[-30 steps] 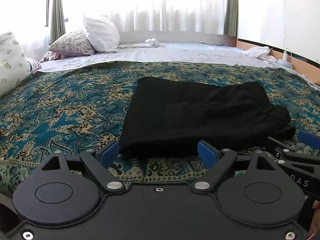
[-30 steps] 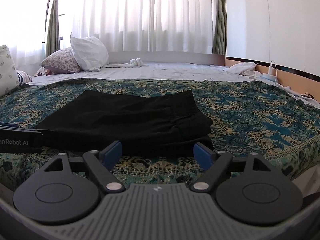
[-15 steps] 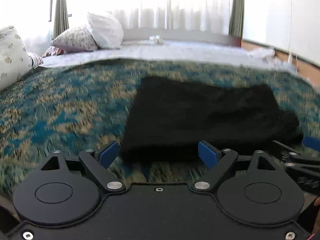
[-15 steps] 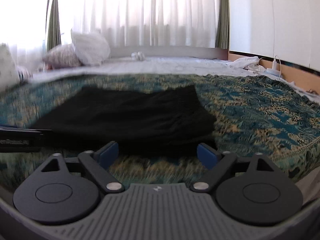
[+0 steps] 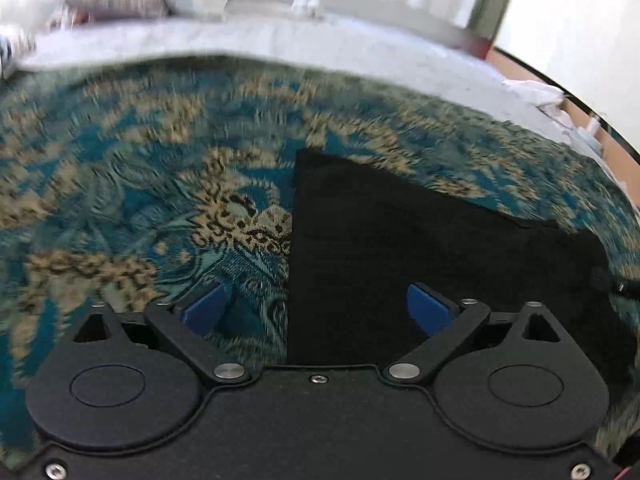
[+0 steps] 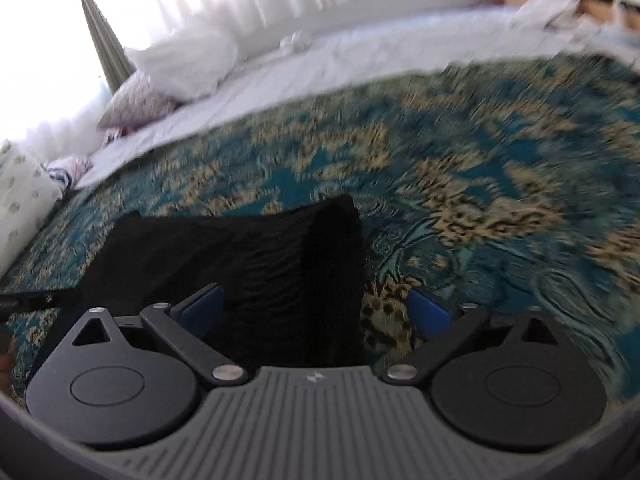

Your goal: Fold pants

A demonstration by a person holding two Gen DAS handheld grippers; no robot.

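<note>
The black pants (image 5: 420, 248) lie folded flat on the blue and gold patterned bedspread (image 5: 140, 184). My left gripper (image 5: 316, 308) is open, tilted down over the pants' left edge, which runs between its blue pads. My right gripper (image 6: 316, 308) is open over the pants' right end (image 6: 280, 264), whose thick folded edge sits between its pads. The bedspread also shows in the right wrist view (image 6: 480, 168). Both views are blurred by motion.
White sheet (image 5: 280, 44) and pillows (image 6: 188, 60) lie at the far side by the curtained window. A patterned pillow (image 6: 24, 200) sits at the left. A wooden bed edge with white items (image 5: 568, 120) is at the right.
Both grippers have moved forward and tilted downward over the pants, the left to the left edge, the right to the right end. Both stay open. The pants have not moved.
</note>
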